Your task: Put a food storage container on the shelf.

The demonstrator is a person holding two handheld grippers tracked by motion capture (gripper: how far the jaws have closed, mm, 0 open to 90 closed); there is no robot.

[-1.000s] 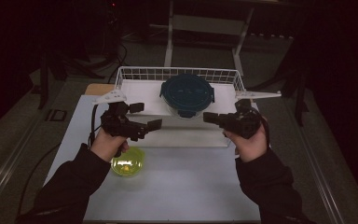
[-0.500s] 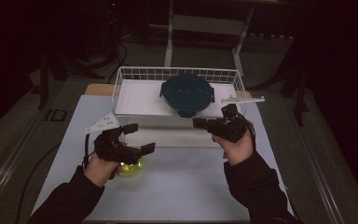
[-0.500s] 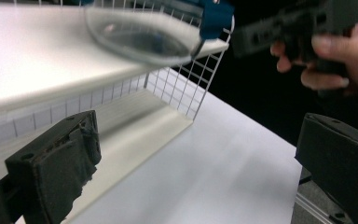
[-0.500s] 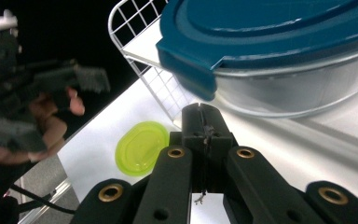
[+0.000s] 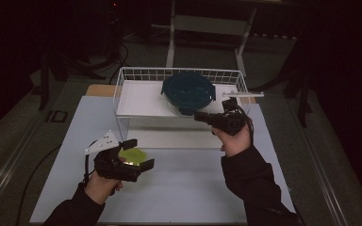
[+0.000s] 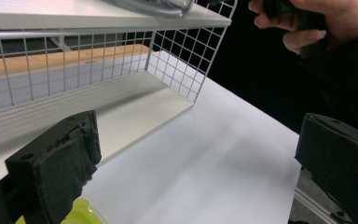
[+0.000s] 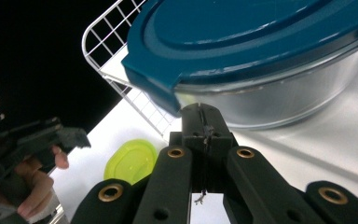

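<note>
A small yellow-green lid (image 5: 130, 156) lies flat on the white table. My left gripper (image 5: 140, 153) hovers just over it, open, its jaws wide apart. In the left gripper view (image 6: 200, 172) a sliver of the lid (image 6: 81, 214) shows under one jaw, with nothing pressed between the pads. A round glass container (image 7: 289, 95) with a dark blue lid (image 5: 188, 90) stands on the shelf of a white wire rack (image 5: 122, 75). My right gripper (image 5: 201, 116) is shut and empty, its tip (image 7: 204, 122) just in front of the container's wall, below the blue lid (image 7: 261, 42).
The wire rack (image 6: 182, 56) spans the back of the white table (image 5: 193, 188), its mesh side wall close ahead of my left gripper. The right hand (image 6: 307, 23) hangs above the table's right part. A wooden board (image 5: 99, 89) lies behind the rack's left end.
My left gripper has come down and toward the near edge, from beside the rack to just over the yellow-green lid. My right gripper has shifted a little left toward the container.
</note>
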